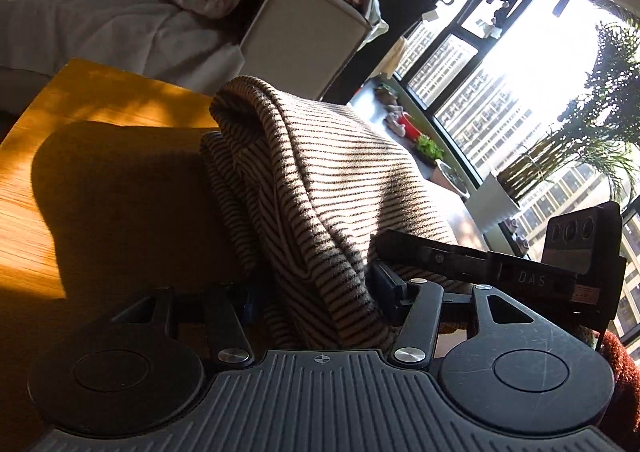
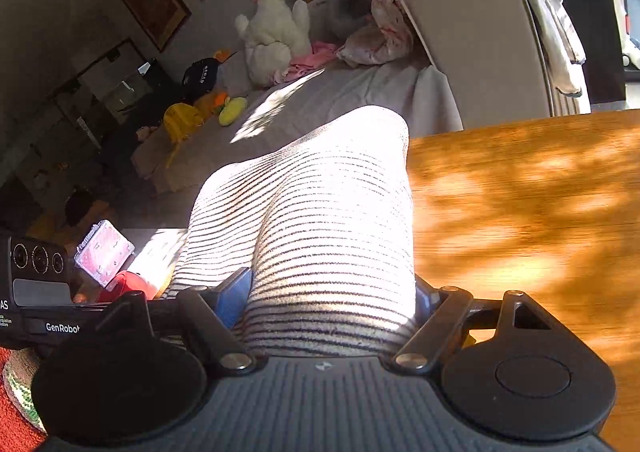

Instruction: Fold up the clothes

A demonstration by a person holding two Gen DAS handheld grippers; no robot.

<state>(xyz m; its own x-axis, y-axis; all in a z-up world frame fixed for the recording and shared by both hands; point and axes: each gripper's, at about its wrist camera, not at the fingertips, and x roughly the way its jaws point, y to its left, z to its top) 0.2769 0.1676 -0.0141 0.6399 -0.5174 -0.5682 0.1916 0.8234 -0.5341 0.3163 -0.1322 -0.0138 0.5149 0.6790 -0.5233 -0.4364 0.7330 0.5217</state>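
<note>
The left gripper point(image 1: 316, 292) is matte black plastic: a ribbed grey-black base plate with a small crosshair mark, two round scuffed discs at either side, and angled link arms pinned with silver screws, leading to blue-padded fingers point(image 1: 384, 284). The right gripper point(image 2: 332, 300) has the same build, ribbed plate, round discs, silver screws and blue pads point(image 2: 234, 298). Each view also shows the other tool's black camera box, with three round lenses and white lettering ("GenRobot" on one, partly cut "DAS" on the other).
</note>
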